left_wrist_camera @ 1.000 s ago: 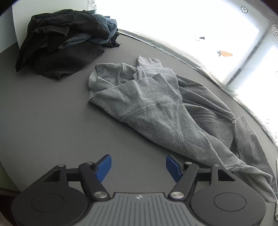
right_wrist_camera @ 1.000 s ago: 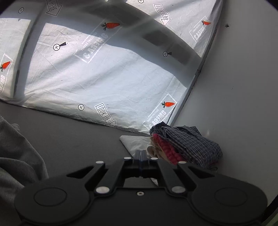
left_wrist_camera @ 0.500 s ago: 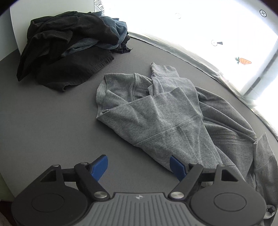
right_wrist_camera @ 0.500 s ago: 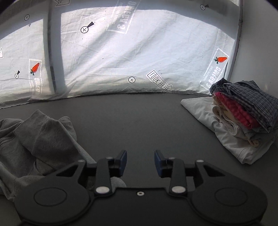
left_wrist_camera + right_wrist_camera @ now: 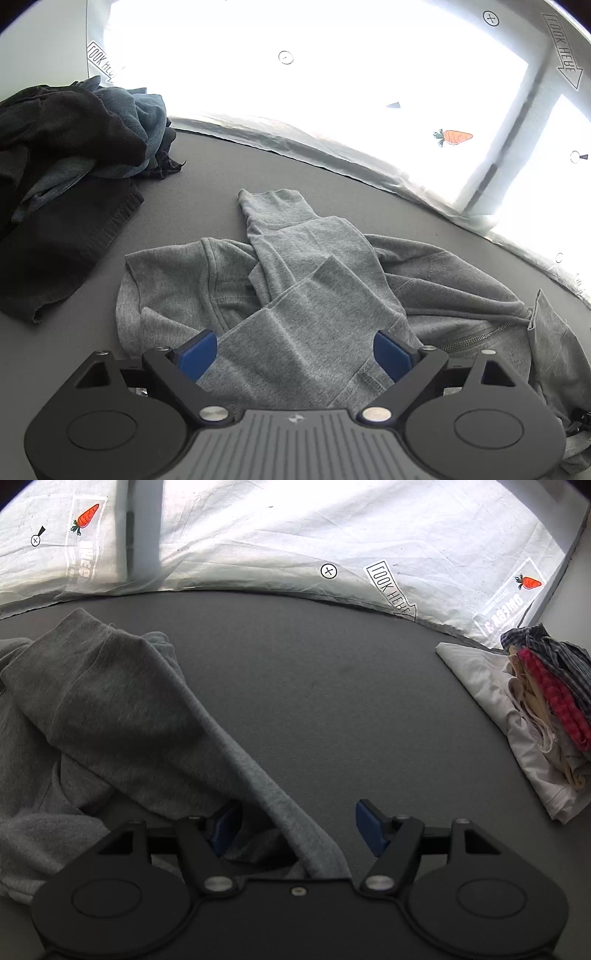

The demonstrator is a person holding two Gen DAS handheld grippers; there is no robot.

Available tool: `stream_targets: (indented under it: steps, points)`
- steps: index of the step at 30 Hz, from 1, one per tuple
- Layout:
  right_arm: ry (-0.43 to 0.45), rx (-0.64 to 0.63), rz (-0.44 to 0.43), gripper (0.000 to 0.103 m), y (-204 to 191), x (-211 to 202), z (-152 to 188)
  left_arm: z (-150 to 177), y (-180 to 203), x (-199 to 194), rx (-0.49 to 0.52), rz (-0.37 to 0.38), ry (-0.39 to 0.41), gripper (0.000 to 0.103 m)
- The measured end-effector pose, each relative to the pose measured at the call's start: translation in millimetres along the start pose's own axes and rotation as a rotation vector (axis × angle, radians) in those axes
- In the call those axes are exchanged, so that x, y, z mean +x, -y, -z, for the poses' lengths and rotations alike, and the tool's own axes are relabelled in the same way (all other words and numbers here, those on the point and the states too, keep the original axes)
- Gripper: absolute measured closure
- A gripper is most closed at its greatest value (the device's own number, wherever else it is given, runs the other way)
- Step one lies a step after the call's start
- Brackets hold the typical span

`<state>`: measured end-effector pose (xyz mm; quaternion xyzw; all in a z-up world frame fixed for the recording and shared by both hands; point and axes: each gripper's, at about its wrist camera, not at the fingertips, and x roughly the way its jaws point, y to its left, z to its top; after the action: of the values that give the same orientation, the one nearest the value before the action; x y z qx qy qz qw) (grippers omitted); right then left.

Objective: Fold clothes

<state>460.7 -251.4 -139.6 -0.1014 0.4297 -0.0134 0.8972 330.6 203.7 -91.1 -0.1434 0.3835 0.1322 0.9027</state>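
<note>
A grey zip hoodie (image 5: 310,291) lies crumpled on the dark grey table (image 5: 207,192), one sleeve folded across its body. My left gripper (image 5: 293,352) is open, its blue pads straddling a raised fold of the hoodie near its lower part. In the right wrist view the same hoodie (image 5: 110,709) fills the left side. A ridge of its cloth runs between the wide-open jaws of my right gripper (image 5: 295,829). The left blue pad (image 5: 221,827) is partly hidden behind the fabric.
A heap of dark and blue garments (image 5: 66,147) sits at the table's far left. A stack of folded clothes (image 5: 535,709), white, cream, red and plaid, lies at the right edge. A bright printed sheet (image 5: 295,535) hangs behind the table.
Both grippers have moved in onto the hoodie. The right gripper swung left from the folded stack and went from shut to wide open; the left stayed open and now straddles a fold.
</note>
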Motion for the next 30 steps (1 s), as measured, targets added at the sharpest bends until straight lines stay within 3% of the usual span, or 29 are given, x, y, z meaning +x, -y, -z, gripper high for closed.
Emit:
stream_targets:
  steps: [3, 6, 7, 8, 9, 10, 11, 12, 14, 19, 23, 28, 30]
  points:
    - [-0.013, 0.013, -0.024, 0.032, 0.8, 3.8, 0.9, -6.9, 15.1, 25.5, 0.123, -0.015, -0.032, 0.005]
    - [-0.023, 0.028, -0.054, 0.032, 1.5, 6.0, 3.0, -2.3, 16.6, 45.3, 0.117, -0.026, -0.113, 0.005]
    - [-0.027, 0.033, -0.064, 0.037, 1.8, 6.8, 3.7, -0.6, 16.9, 51.7, 0.114, -0.029, -0.14, 0.006]
    - [-0.03, 0.037, -0.073, 0.047, 2.1, 7.3, 4.5, 1.7, 15.5, 52.9, 0.087, -0.02, -0.145, 0.015]
    - [-0.03, 0.031, -0.081, 0.055, 3.3, 6.0, 5.5, 5.2, 13.2, 49.2, 0.046, -0.018, -0.135, 0.032]
    - [-0.031, 0.019, -0.072, 0.078, 4.2, 4.9, 6.4, 8.9, 10.8, 44.7, 0.003, -0.018, -0.124, 0.044]
    - [-0.022, 0.009, -0.067, 0.089, 6.4, 3.1, 7.7, 11.8, 10.3, 38.8, -0.021, -0.035, -0.113, 0.065]
    - [-0.012, 0.002, -0.062, 0.09, 9.1, 0.9, 8.7, 14.4, 9.4, 32.2, -0.038, -0.049, -0.108, 0.086]
    - [0.037, 0.036, -0.053, 0.092, 21.9, -7.4, 7.6, 20.8, 6.4, 15.2, -0.081, -0.046, -0.106, 0.094]
    - [0.187, 0.05, 0.008, 0.093, 61.5, -25.2, -7.9, 45.2, 22.4, -42.0, -0.081, -0.039, -0.085, 0.096]
    - [0.321, -0.045, 0.056, 0.093, 101.6, -27.2, -38.2, 76.2, 66.8, -91.4, -0.104, 0.117, -0.115, 0.096]
    - [0.271, 0.035, 0.046, 0.093, 133.5, -22.0, -31.4, 101.7, 157.4, -134.2, -0.001, 0.346, -0.138, 0.095]
    - [0.251, 0.067, 0.041, 0.091, 146.2, -19.9, -28.7, 109.5, 199.8, -133.0, 0.11, 0.403, -0.184, 0.086]
